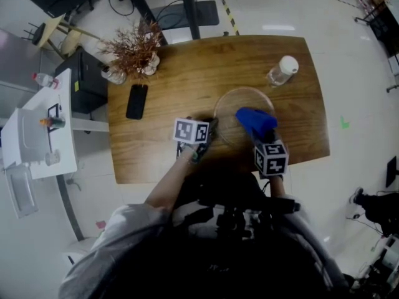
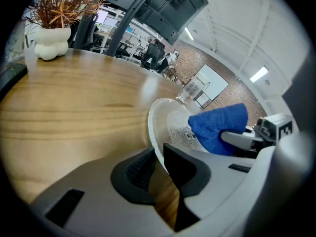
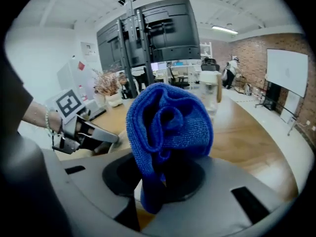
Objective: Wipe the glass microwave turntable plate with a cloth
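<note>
The round glass turntable plate [image 1: 240, 101] lies on the wooden table [image 1: 162, 142] and is tipped up at its near left edge. My left gripper [image 1: 211, 128] is shut on that rim; in the left gripper view both jaws pinch the plate's edge [image 2: 154, 132]. My right gripper [image 1: 262, 137] is shut on a bunched blue cloth [image 1: 255, 121], which it holds over the plate's near right part. In the left gripper view the blue cloth [image 2: 217, 125] rests against the plate's inner face. In the right gripper view the cloth [image 3: 168, 125] hides most of the plate, and the left gripper [image 3: 84, 131] shows at left.
A clear bottle with a white cap [image 1: 282, 70] stands beyond the plate at the right. A black phone [image 1: 136, 101] lies at the table's left, with a white vase of dried twigs [image 1: 134, 53] behind it. A white side cart [image 1: 37, 129] stands left of the table.
</note>
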### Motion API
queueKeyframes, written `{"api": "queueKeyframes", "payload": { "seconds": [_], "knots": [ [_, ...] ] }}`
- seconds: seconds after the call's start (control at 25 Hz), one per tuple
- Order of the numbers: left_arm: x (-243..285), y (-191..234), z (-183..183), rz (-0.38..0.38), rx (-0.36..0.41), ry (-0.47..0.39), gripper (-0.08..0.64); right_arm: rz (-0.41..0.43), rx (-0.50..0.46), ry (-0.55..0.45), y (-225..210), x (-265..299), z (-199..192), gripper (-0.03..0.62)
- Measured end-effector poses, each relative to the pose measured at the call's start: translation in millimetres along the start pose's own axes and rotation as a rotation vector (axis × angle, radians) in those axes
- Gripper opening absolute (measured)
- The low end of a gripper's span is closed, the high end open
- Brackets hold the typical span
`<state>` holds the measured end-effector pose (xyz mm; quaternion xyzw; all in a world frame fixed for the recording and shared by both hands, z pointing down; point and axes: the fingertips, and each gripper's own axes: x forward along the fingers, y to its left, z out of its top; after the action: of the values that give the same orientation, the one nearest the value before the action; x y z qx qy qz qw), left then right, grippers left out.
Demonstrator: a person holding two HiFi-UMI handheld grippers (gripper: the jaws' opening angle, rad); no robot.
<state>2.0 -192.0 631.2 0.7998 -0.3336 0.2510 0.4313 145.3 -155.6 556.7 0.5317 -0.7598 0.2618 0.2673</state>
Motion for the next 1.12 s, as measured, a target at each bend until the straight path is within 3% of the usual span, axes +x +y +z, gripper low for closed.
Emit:
{"api": "queueKeyframes", "payload": {
  "seconds": [0.16, 0.28, 0.4, 1.12],
  "knots": [
    [0.0, -0.3, -0.4, -0.002, -0.001, 0.001, 0.054, 0.177, -0.12, 0.016, 70.6, 7.5, -2.7, 0.09],
    [0.3, -0.5, -0.7, -0.001, -0.003, 0.001, 0.052, 0.215, -0.192, 0.085, 98.5, 10.4, -18.5, 0.091],
    [0.4, -0.9, -0.4, 0.001, -0.001, 0.002, 0.052, 0.189, -0.182, 0.115, 90.3, 11.4, -26.7, 0.091],
    [0.2, -0.3, -0.2, 0.002, 0.003, -0.001, 0.052, -0.152, 0.211, 0.064, -71.9, -34.9, -65.6, 0.092]
  ]
}}
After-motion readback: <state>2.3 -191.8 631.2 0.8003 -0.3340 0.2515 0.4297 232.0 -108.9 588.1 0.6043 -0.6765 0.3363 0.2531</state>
